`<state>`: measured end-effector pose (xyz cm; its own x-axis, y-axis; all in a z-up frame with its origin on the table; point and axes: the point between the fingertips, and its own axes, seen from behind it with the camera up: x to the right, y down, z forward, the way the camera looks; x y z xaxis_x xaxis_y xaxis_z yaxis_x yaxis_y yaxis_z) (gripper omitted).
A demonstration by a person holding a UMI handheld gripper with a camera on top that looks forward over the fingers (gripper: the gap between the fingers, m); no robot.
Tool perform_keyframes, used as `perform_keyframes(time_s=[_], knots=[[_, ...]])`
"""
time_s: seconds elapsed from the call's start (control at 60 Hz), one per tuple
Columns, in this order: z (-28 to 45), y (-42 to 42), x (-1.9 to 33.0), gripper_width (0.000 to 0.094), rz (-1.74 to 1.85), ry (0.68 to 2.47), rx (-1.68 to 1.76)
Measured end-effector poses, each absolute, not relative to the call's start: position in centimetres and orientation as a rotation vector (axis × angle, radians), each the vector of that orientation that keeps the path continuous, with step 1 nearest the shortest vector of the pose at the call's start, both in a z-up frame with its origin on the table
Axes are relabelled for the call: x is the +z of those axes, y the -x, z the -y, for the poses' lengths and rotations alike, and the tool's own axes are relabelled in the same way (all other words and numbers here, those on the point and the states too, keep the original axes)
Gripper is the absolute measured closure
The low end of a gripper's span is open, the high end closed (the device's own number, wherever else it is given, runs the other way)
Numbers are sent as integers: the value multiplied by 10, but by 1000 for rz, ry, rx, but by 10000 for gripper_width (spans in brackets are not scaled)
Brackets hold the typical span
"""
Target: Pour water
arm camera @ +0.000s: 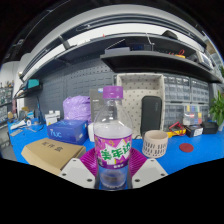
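An upright clear plastic bottle [112, 150] with a purple-and-white label stands clamped between the gripper [112, 172]'s two pink-padded fingers, while a pale ribbed cup [155, 144] sits upright on the blue table just beside it.

gripper [113, 172]: only body part in view, no hand or arm visible | pose: level, pointing forward, held above the tabletop [190, 152] | fingers [78, 172]: one at each side of a bottle [113, 150], light-coloured, angled inward | pads: pink, pressed against the bottle's sides | state: clamped on the bottle, holding it upright
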<state>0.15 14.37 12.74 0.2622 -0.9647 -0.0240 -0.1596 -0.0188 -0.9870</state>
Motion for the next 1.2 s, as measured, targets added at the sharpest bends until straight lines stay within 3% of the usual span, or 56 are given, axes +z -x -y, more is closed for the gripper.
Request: perform_keyframes(time_s=[0.133, 0.283, 0.417, 0.567, 1.033, 1.2], knots=[[-145, -20, 134, 569, -1151, 1499, -871], [-153, -68, 161, 567, -1273, 1383, -726], [-153, -110, 194, 566, -1437, 1135, -495], [-155, -147, 214, 566, -1597, 734, -146], [-138, -185, 192, 568, -1783, -85, 451], [-135, -188, 191, 569, -1783, -168, 506]])
